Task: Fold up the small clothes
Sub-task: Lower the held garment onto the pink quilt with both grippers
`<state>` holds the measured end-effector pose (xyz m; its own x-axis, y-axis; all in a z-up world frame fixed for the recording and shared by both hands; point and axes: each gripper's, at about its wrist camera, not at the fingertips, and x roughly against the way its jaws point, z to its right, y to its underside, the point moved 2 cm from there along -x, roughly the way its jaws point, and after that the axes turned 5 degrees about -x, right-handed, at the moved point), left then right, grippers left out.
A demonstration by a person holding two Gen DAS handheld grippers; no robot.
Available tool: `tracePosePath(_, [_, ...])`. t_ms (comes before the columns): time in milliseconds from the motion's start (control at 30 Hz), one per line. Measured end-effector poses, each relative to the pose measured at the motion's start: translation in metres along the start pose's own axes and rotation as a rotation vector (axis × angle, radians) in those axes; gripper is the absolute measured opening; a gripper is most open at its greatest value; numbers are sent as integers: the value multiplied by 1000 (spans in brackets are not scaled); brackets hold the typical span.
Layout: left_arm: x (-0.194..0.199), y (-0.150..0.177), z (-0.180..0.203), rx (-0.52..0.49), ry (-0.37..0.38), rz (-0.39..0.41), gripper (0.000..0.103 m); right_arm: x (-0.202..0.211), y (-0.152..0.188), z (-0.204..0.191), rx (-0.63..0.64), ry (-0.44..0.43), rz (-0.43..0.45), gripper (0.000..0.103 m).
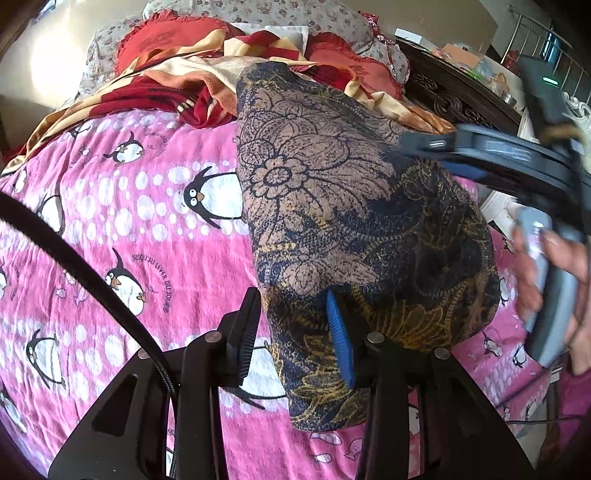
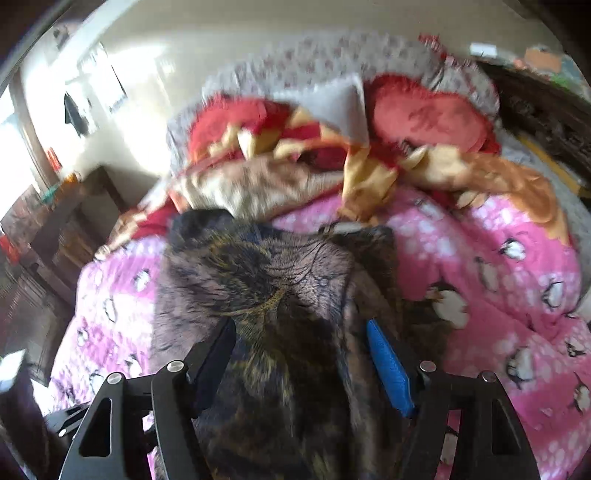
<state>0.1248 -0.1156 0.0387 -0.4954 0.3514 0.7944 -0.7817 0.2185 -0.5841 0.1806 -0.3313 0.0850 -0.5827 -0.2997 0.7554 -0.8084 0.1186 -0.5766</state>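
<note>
Dark navy and tan floral-print garment (image 1: pixel 343 206) lies in a long heap on the pink penguin-print bedspread (image 1: pixel 122 236), running from the near edge of the bed toward the far end, where its top reaches the crumpled blankets. Part of it is raised off the bedspread in a rounded hump.

In the left wrist view, the left gripper (image 1: pixel 295 332) sits at the garment's near end with its jaws apart; the cloth drapes over the blue-padded finger (image 1: pixel 340 339), while the black finger (image 1: pixel 247 332) stands clear of the fabric above the bedspread. The right gripper (image 1: pixel 436 147) comes in from the right edge of that view and meets the raised fabric at its upper right side; a bare hand (image 1: pixel 554 280) grips its grey handle.

The right wrist view is blurred. There the garment (image 2: pixel 280 295) fills the gap between the right gripper's (image 2: pixel 299 354) two fingers, which stand apart with cloth bunched between them; whether they press on it I cannot tell.

Beyond the garment, a red, cream and orange blanket (image 1: pixel 192 77) lies rumpled across the far end of the bed, with a red fringed pillow (image 2: pixel 424 114) and a grey flowered quilt (image 1: pixel 258 11) behind it. A dark carved wooden cabinet (image 1: pixel 454 92) stands beside the bed's far right corner.
</note>
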Motion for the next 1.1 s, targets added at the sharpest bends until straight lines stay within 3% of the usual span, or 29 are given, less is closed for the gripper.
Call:
tracePosePath(67, [0, -2, 1, -6, -2, 5, 36, -9, -4, -1, -8, -9, -20, 16])
tracePosePath(133, [0, -4, 1, -13, -4, 8, 36, -4, -5, 0, -2, 6, 11, 5])
tracePosePath(200, [0, -6, 0, -15, -3, 12, 36, 9, -7, 3, 11, 28, 64, 2])
tracePosePath(267, [-2, -7, -2, -16, -5, 11, 39, 21, -9, 15, -1, 106, 121, 2])
tracePosePath(367, [-6, -9, -4, -2, -4, 9, 42, 9, -7, 32, -64, 58, 60, 2])
tracePosePath(600, [-5, -10, -3, -1, -13, 12, 42, 31, 1, 36, -91, 46, 107, 4])
tracePosePath(633, [-4, -11, -3, -4, -13, 14, 42, 37, 5, 37, -96, 41, 109, 11])
tracePosePath(667, [-4, -11, -3, -6, -14, 13, 42, 38, 7, 36, -87, 37, 101, 31])
tracePosePath(733, [-5, -11, -3, -1, -13, 12, 42, 39, 14, 32, -60, 47, 88, 51])
tracePosePath(1100, [1, -12, 0, 0, -27, 16, 42, 41, 37, 15, 23, 86, 66, 51])
